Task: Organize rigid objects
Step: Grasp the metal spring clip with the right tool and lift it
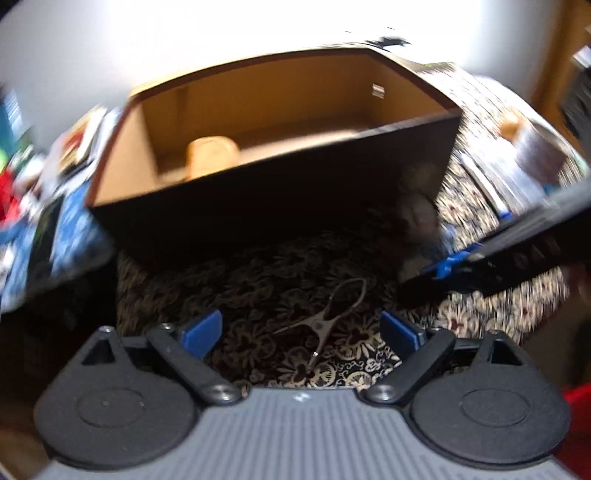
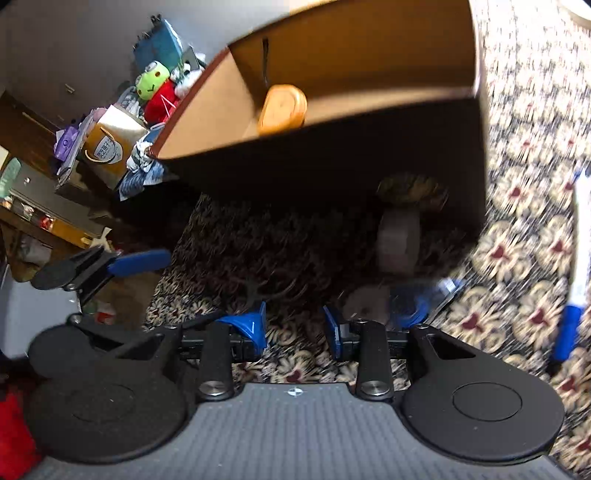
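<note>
Left gripper [image 1: 301,328]: fingers spread, empty, above metal tongs [image 1: 325,317] on patterned cloth [image 1: 480,206]. Right gripper [image 2: 295,325]: fingers apart, nothing held. Cardboard box [image 1: 258,192] contained one orange item [image 2: 282,109].

Both fisheye views are motion-blurred, worst toward the right edges, and bend straight lines. Glare whitens the pale wall [image 1: 295,26] at upper centre; the open dark-sided cardboard box [image 1: 273,206] shadows the patterned floral cloth [image 2: 517,236].

paper bag [image 2: 110,146]: blue shield logo with some characters on it, way too small to read
box sticker [image 1: 377,91]: just a blur
</note>
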A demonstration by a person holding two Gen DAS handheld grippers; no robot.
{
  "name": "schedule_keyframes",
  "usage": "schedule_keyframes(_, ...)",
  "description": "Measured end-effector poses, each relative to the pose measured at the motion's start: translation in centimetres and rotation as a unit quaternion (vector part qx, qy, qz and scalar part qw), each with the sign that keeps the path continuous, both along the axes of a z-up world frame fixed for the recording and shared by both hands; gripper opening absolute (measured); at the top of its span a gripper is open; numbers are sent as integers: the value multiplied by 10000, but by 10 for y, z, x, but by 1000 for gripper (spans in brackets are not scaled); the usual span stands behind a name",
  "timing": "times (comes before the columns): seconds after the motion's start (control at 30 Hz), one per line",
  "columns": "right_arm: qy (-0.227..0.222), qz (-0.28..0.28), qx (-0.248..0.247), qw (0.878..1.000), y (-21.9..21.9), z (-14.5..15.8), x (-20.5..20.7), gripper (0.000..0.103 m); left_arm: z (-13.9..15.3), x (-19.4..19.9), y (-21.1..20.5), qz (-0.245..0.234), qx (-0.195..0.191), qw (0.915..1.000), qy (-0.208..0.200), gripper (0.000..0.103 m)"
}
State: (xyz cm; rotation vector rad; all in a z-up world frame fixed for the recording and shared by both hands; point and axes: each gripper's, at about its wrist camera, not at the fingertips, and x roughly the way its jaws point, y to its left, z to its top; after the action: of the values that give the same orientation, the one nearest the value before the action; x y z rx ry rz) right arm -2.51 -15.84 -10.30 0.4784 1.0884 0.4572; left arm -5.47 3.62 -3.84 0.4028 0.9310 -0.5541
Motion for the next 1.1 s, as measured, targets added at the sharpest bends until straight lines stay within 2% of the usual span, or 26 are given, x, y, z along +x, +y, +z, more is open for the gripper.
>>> schedule_keyframes(0.07,182,-83,71,9998,4,-3,2,17,-3,2,-2,-510,150,9985,-84,92)
schedule_keyframes(0.2,526,-364,339,9974,7,-10,4,17,-17,12,-9,-1351,409,9900,-3,92)
schedule_keyframes(0.27,631,-539,388,9958,8,-12,6,17,-23,17,-11,-1574,449,9865,71,87)
schedule_keyframes(0.33,696,-684,409,9944,7,-13,7,17,-28,23,-12,-1717,379,9840,304,73)
schedule_keyframes(0.37,738,-763,437,9934,7,-14,7,17,-31,26,-13,-1768,379,9827,397,71)
schedule_keyframes(0.43,821,-885,521,9913,7,-17,6,17,-38,30,-14,-1836,433,9806,529,60)
schedule_keyframes(0.57,923,-1040,587,9885,7,-20,9,18,-46,36,-15,-1931,436,9778,685,56)
schedule_keyframes(0.63,952,-1101,589,9876,8,-22,10,18,-46,38,-15,-1958,335,9766,823,40)
schedule_keyframes(0.67,970,-1129,610,9870,8,-22,11,18,-46,39,-15,-1974,292,9760,876,35)
schedule_keyframes(0.7,990,-1151,633,9864,9,-23,13,18,-46,38,-15,-1991,263,9757,872,25)
schedule_keyframes(0.87,1050,-1220,703,9845,11,-29,15,18,-45,43,-11,-1905,93,9771,946,25)
schedule_keyframes(1.1,1162,-1258,918,9810,15,-31,22,17,-37,69,9,-1505,-542,9760,1476,21)
